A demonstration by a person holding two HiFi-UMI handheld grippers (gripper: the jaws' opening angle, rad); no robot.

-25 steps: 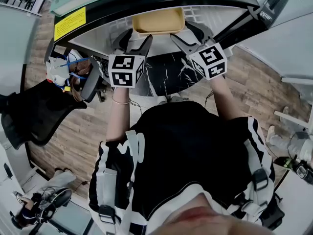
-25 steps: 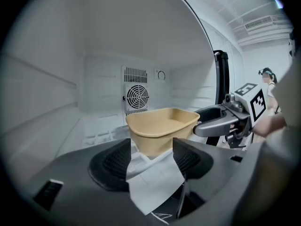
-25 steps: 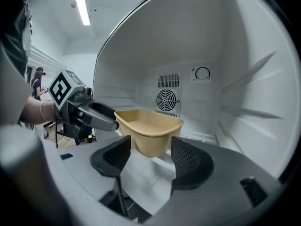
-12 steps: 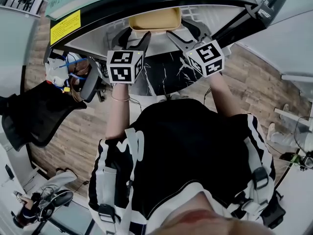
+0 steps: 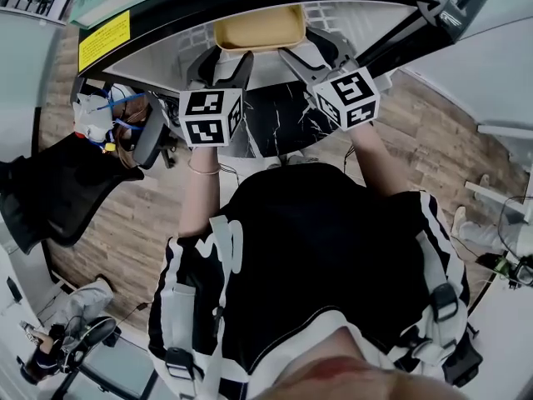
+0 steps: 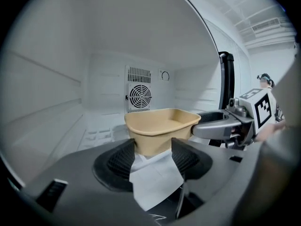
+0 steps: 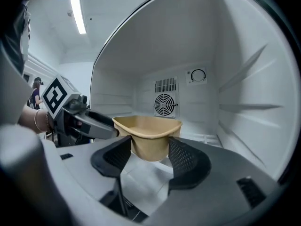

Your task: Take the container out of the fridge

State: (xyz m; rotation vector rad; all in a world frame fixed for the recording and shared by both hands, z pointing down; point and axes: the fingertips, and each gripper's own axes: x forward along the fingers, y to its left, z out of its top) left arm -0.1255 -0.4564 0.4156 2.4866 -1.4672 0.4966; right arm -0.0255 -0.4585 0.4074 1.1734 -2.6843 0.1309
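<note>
Two handheld grippers are being held at the mouth of a white-walled fridge, and everything below is being placed off the round fan grille in its back wall. Straight in front of that fan grille, well short of it and close to the fridge's opening, the shallow tan container with rounded corners (moulded fibre, by the look of it) is being held inside the fridge, so it's not out yet. Facing the fan grille, the container's left end is being squeezed by the left gripper. Its black ribbed pads are being pressed against the tapered walls, and those jaws have just been closing a touch with the container between them. The end to the right of the fan grille is being clamped the same way by the right gripper, with both of its pads being laid flush on the walls. Whether the container's bottom is being rested on the shelf or lifted clear of it can't be told from any view.
</note>
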